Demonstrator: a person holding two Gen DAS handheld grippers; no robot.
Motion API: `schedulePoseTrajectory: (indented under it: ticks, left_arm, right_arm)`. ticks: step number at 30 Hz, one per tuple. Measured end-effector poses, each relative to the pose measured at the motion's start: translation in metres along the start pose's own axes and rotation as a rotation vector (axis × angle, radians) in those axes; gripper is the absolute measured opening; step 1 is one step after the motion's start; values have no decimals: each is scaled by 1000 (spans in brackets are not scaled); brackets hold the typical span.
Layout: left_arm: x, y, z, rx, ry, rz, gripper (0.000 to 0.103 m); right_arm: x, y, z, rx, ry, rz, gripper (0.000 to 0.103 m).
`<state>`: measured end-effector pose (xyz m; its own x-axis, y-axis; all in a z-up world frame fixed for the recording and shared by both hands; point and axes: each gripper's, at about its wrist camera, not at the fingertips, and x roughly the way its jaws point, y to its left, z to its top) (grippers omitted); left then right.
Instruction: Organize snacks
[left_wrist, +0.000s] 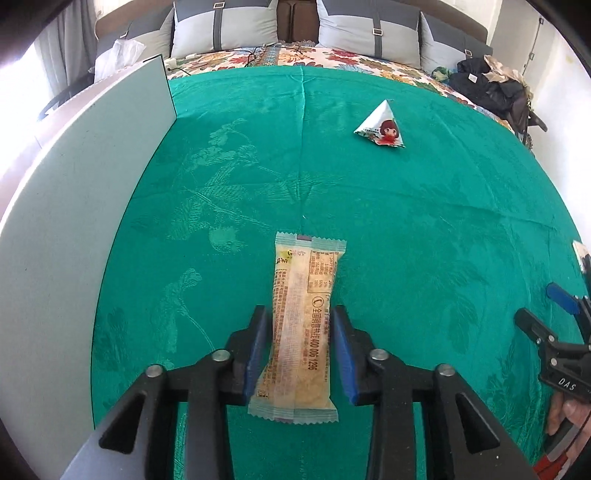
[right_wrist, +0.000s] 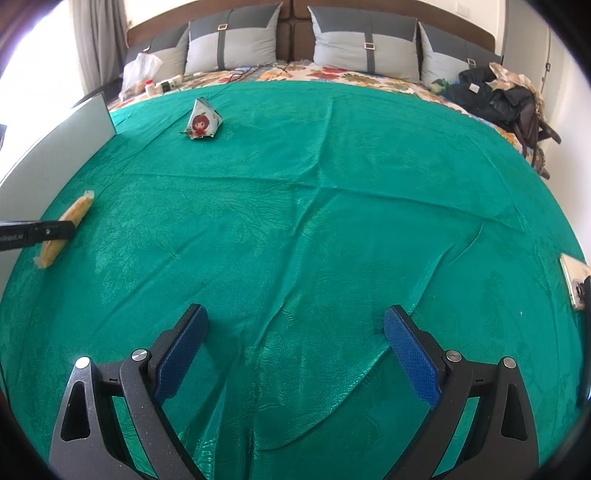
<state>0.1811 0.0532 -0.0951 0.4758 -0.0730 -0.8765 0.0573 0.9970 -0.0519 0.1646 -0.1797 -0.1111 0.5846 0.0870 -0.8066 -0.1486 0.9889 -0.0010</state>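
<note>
A long yellow snack bar (left_wrist: 301, 325) in a clear wrapper sits between the blue pads of my left gripper (left_wrist: 300, 321), which is shut on its middle, just above the green cloth (left_wrist: 424, 229). From the right wrist view the bar (right_wrist: 79, 210) shows at the far left with the left gripper's finger across it. A white pyramid snack pack (left_wrist: 382, 127) with a red-haired cartoon girl stands far right of the left gripper; it also shows in the right wrist view (right_wrist: 202, 120). My right gripper (right_wrist: 295, 332) is open and empty over the cloth.
A grey-white board (left_wrist: 92, 177) stands upright along the cloth's left edge. A phone-like object (right_wrist: 574, 282) lies at the right edge. Pillows (right_wrist: 362, 40), a plastic bag (right_wrist: 142, 70) and dark clothes (right_wrist: 491, 92) lie beyond the cloth on the bed.
</note>
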Motion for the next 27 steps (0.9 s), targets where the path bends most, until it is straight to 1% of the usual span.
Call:
schedulePoseTrajectory:
  ticks: [1,2,4,6,9,14,27]
  left_arm:
    - [1,-4,-2,23,-10,11,77]
    - [3,-6,-4,39,-23,30,88]
    - [7,-6,-4,59,-48,41,88]
    - [12,1,-1,41,-58,22,93]
    - [17,12,4,17,-80,34,101]
    - [19,14,3,21,-119,34,103]
    - [20,14,3,19,-120,36,103]
  right_arm:
    - [0,0,0,0,0,0,98]
    - [0,0,0,0,0,0,98]
    - [0,0,0,0,0,0,98]
    - [0,0,0,0,0,0,98]
    - [0,0,0,0,0,0,98]
    - [0,0,0,0,0,0,98]
    - [0,0,0,1,0,2,98]
